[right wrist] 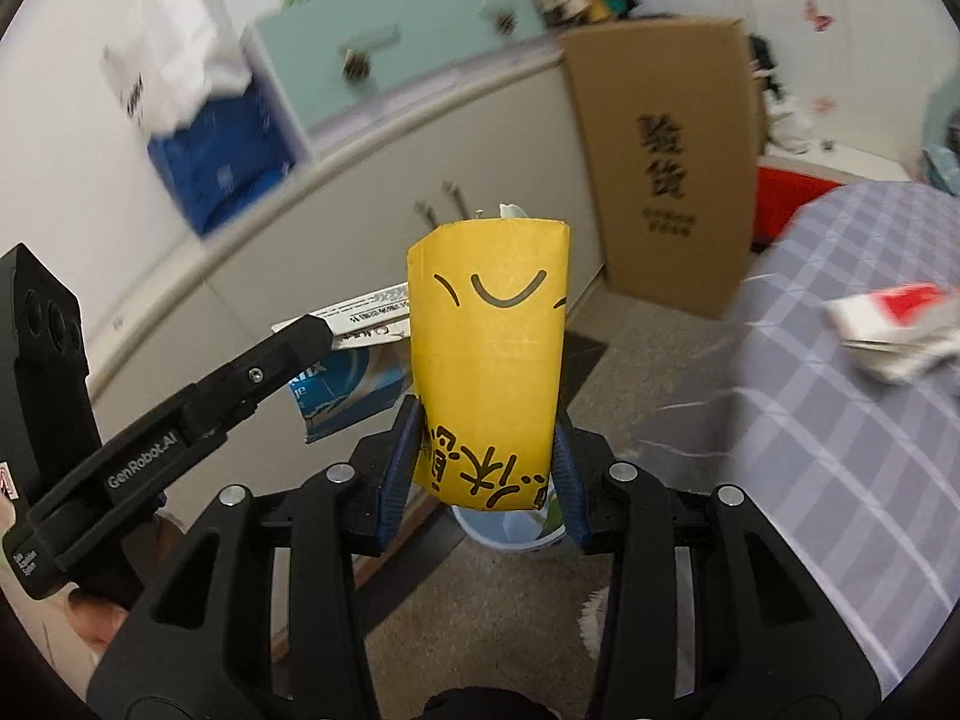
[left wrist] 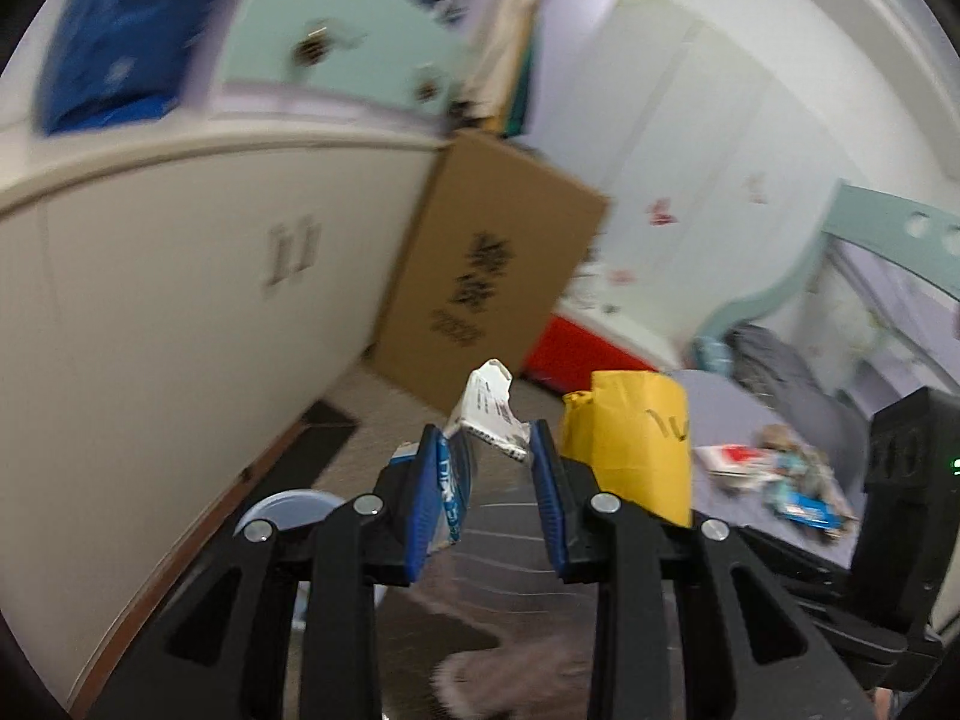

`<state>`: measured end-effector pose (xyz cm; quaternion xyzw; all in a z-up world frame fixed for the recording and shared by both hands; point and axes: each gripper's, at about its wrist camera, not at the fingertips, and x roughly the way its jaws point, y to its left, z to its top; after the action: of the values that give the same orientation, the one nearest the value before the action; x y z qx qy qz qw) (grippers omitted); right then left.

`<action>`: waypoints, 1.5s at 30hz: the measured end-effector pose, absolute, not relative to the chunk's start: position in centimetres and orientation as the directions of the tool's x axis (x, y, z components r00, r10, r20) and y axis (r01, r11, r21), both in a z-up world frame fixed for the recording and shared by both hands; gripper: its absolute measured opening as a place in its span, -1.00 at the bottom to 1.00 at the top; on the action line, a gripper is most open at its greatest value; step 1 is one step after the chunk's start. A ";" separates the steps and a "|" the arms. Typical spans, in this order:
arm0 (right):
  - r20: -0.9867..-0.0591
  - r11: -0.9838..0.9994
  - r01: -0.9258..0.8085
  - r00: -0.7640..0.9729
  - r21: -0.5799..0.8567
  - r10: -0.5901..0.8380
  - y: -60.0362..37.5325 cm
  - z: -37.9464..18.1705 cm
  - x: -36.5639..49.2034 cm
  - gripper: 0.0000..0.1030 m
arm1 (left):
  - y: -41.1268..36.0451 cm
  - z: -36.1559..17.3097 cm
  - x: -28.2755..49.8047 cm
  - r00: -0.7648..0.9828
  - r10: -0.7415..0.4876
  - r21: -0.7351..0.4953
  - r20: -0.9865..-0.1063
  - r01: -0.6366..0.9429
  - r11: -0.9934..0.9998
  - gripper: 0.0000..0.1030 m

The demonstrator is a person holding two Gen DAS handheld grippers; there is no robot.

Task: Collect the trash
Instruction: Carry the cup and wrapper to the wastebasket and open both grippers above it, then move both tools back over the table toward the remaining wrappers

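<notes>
Left wrist view: your left gripper [left wrist: 487,468] has its blue pads part closed on a crumpled blue-and-white plastic wrapper w/ torn white paper end [left wrist: 489,414]. Wrapper sticks up past the tips and hugs the left pad; whether the right pad touches it, can't tell.
Right wrist view: your right gripper [right wrist: 483,468] is clamped on a flattened yellow cardboard sleeve w/ black smile mark and lettering [right wrist: 487,360], pads [right wrist: 399,468] pinching its lower end, most of it standing up beyond the tips.
Bin: a pale blue round plastic bin [right wrist: 516,531] shows just under the right pads, below the sleeve's bottom edge. In the left view its rim [left wrist: 294,507] peeks out left of and behind the left finger.
Other arm: left gripper [right wrist: 300,336] crosses in from the left of the sleeve, wrapper [right wrist: 354,384] beside it, near but prob. not touching.
Done so far: two pieces lifted, one per hand, both off the floor and close above the bin. Neither released yet.
Left to do: drop both in. More litter waits well right of the fingers on the grey-lilac checked cloth [right wrist: 840,420]: a red-and-white crushed carton [right wrist: 894,330], plus blue/mixed scraps [left wrist: 804,498] in the left view.
Judgement: roughly mid-task.
Blur: bkgd smeared, details beyond this unclear.
</notes>
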<state>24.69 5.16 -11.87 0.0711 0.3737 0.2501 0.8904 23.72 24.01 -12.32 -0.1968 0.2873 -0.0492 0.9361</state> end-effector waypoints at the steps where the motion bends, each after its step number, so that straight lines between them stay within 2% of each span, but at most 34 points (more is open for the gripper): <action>1: -0.646 0.865 -0.400 0.582 0.303 0.495 6.4 -12.7 25.6 -0.21 | 24.9 -13.0 24.0 0.825 -0.178 -0.386 -0.537 -0.053 0.921 -0.43; 6: -0.696 0.855 -0.425 0.517 0.297 0.499 11.0 -16.6 29.5 -0.21 | 29.3 -17.6 26.3 0.778 -0.024 -0.304 -0.628 -0.216 0.928 -0.43; 7: -0.704 0.853 -0.429 0.505 0.297 0.499 12.0 -17.6 30.4 -0.14 | 30.3 -18.4 26.8 0.764 0.003 -0.287 -0.645 -0.246 0.926 -0.43; 10: -0.721 0.859 -0.418 0.493 0.295 0.487 13.7 -20.0 32.5 0.40 | 32.1 -20.1 27.9 0.736 0.048 -0.259 -0.675 -0.298 0.919 -0.43; 13: -0.745 0.869 -0.410 0.479 0.277 0.463 14.5 -21.9 33.9 0.40 | 33.1 -21.7 28.9 0.707 0.074 -0.229 -0.703 -0.323 0.918 -0.43; 21: -0.770 0.893 -0.366 0.479 0.260 0.421 13.7 -24.2 34.2 0.42 | 32.4 -24.4 31.1 0.671 0.036 -0.233 -0.741 -0.307 0.923 -0.43; 28: -0.749 0.921 -0.330 0.553 0.204 0.365 12.8 -23.5 34.2 0.45 | 30.5 -24.8 32.3 0.666 0.015 -0.221 -0.746 -0.268 0.938 -0.42; 39: -0.692 0.936 -0.270 0.631 0.226 0.350 10.7 -21.3 33.7 0.48 | 28.8 -22.6 33.7 0.691 0.024 -0.198 -0.723 -0.241 0.950 -0.36; 40: -0.689 0.935 -0.272 0.634 0.227 0.351 10.5 -21.0 33.6 0.48 | 28.7 -22.5 33.7 0.691 0.022 -0.199 -0.723 -0.239 0.950 -0.32; 41: -0.685 0.936 -0.270 0.638 0.227 0.351 10.4 -20.8 33.5 0.49 | 28.6 -22.5 33.8 0.690 0.016 -0.204 -0.724 -0.236 0.950 -0.18; 42: -0.682 0.937 -0.267 0.643 0.225 0.348 10.4 -20.6 33.4 0.50 | 28.6 -22.5 34.0 0.682 0.013 -0.203 -0.731 -0.236 0.950 0.02; 43: -0.682 0.937 -0.267 0.644 0.226 0.348 10.2 -20.4 33.2 0.52 | 28.5 -22.5 33.9 0.672 0.031 -0.189 -0.740 -0.253 0.949 0.39; 44: -0.680 0.937 -0.262 0.645 0.230 0.347 10.1 -20.3 33.2 0.54 | 28.7 -22.4 33.6 0.668 0.069 -0.171 -0.741 -0.286 0.943 0.57; 45: -0.681 0.936 -0.262 0.643 0.236 0.351 9.9 -20.1 33.1 0.54 | 28.8 -22.2 33.2 0.676 0.073 -0.177 -0.733 -0.293 0.940 0.57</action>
<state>33.11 9.93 -20.10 0.0579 0.3872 0.1694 0.9044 33.22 28.83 -22.22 -0.1413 0.3895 0.1011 0.9045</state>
